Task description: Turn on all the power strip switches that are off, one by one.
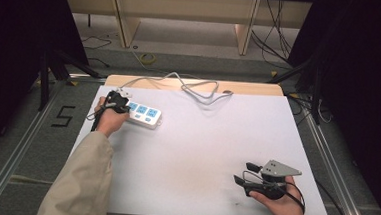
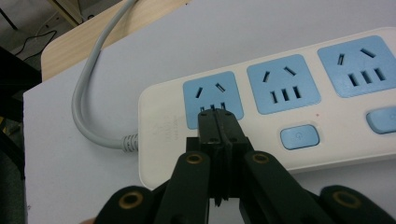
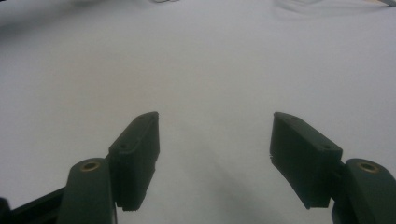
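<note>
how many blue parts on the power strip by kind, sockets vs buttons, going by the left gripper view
blue sockets on the white power strip: 3
blue buttons: 2, one cut off by the picture's right edge
total: 5
The shut left gripper has its tips over the socket nearest the cord.

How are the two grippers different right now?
The left gripper has its jaws shut together, tips over the power strip; the right gripper has its jaws spread wide with nothing between them. The left is at the table's far left, the right near its front right. Both are black and hand-held.
</note>
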Available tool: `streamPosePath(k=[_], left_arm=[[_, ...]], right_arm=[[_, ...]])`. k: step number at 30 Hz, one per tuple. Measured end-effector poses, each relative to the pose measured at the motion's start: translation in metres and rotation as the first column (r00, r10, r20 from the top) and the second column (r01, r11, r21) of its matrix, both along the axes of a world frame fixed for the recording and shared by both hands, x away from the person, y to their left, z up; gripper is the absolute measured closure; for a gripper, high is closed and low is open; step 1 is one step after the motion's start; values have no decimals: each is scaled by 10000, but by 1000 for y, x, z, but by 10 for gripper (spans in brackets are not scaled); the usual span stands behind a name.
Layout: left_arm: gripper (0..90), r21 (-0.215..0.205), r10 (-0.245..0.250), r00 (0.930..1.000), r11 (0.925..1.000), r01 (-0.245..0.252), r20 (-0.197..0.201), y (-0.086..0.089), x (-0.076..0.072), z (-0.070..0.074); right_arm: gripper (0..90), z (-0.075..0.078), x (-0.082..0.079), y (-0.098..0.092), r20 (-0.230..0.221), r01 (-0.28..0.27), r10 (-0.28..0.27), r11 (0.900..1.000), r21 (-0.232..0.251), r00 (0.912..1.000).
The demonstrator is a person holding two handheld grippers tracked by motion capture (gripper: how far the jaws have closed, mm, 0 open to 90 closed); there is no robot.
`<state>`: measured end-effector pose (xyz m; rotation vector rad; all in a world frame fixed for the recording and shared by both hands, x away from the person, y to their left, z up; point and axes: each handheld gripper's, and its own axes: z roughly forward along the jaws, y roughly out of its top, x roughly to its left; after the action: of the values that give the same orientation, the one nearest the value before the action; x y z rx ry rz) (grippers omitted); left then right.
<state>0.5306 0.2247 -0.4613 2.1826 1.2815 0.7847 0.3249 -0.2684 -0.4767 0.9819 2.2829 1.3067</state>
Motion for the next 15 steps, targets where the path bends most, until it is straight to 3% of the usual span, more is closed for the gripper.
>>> streamPosePath(k=[3,15], left_arm=[[900,117,-50,10000,9999,50,-25,0,0,0],[900,-60,130,9998,9999,-130,-129,0,1,-1]], right_arm=[[339,0,0,0,-17,-7,7,10000,-15,10000],[338,0,0,1,13,-46,46,10000,-24,10000]])
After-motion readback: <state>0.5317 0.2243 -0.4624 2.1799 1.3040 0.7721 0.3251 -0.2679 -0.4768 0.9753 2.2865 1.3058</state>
